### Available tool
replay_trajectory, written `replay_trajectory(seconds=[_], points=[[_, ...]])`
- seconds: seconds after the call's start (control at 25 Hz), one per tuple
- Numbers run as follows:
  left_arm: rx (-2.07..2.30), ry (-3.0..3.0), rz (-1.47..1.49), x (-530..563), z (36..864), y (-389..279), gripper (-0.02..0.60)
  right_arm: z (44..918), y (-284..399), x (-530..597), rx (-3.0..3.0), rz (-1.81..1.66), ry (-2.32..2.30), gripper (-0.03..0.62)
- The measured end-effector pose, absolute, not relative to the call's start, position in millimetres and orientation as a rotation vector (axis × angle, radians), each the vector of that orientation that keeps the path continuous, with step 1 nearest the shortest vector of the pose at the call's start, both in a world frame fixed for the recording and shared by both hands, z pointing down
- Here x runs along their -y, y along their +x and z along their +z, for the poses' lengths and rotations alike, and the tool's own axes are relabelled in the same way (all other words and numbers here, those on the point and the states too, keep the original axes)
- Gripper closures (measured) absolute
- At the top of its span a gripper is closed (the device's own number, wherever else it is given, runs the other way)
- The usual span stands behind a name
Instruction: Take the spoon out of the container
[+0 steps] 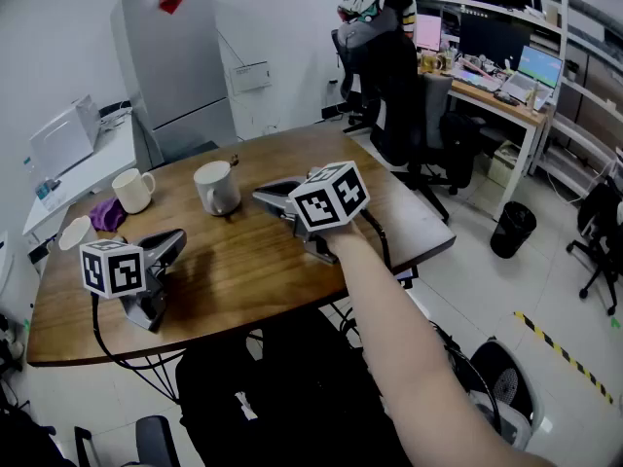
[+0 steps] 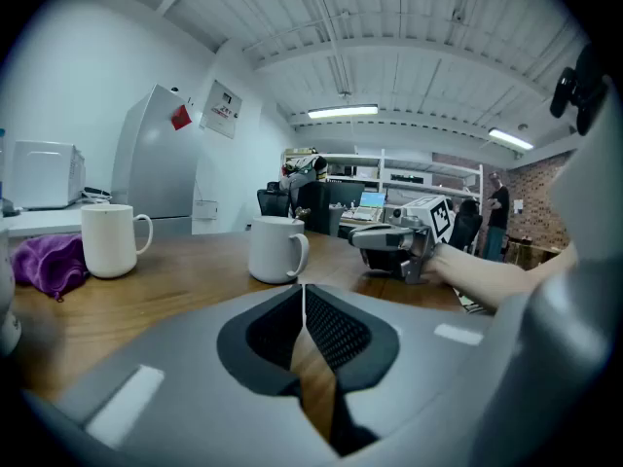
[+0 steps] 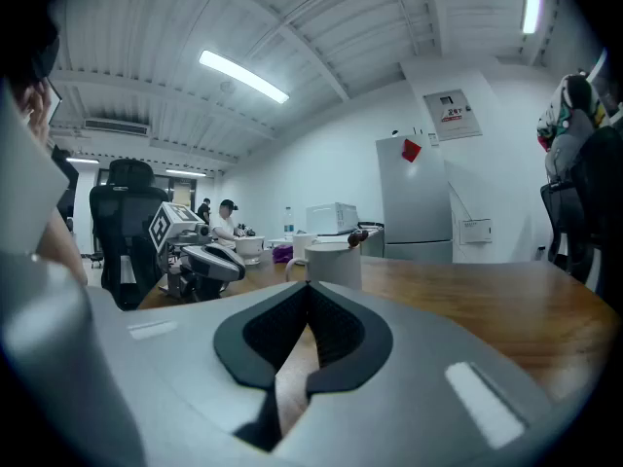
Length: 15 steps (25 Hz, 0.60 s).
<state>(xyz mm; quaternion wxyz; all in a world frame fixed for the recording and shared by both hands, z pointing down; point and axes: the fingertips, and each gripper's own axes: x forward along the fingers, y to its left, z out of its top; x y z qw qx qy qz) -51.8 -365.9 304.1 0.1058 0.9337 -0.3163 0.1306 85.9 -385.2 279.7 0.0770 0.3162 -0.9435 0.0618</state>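
A white mug (image 1: 216,187) stands mid-table on the wooden table (image 1: 253,280), with a dark spoon handle (image 1: 234,161) sticking up from it. The right gripper view shows this mug (image 3: 334,261) ahead, the spoon's brown end (image 3: 358,233) above its rim. My right gripper (image 1: 259,196) lies just right of the mug, its jaws shut and empty (image 3: 310,295). My left gripper (image 1: 177,238) rests at the table's left front, apart from the mug (image 2: 277,249), with its jaws also shut and empty (image 2: 304,295).
A second white mug (image 1: 132,189), a purple cloth (image 1: 107,214) and a small white cup (image 1: 75,233) sit at the table's left. An office chair (image 1: 399,86) draped with a jacket stands behind the table, a grey fridge (image 1: 175,56) at the back left.
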Motion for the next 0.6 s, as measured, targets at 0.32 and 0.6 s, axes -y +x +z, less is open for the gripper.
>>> replay_trajectory(seconds=[0.32,0.6], points=[[0.931,2.758,0.388,367.5,300.5,-52.5,0.569,276.9,86.5,386.2,2.825,0.179,0.958,0.592],[0.928,2.758,0.388,366.6,301.4,-52.2,0.569,277.8,86.6,385.7,2.825,0.179,0.964,0.592]])
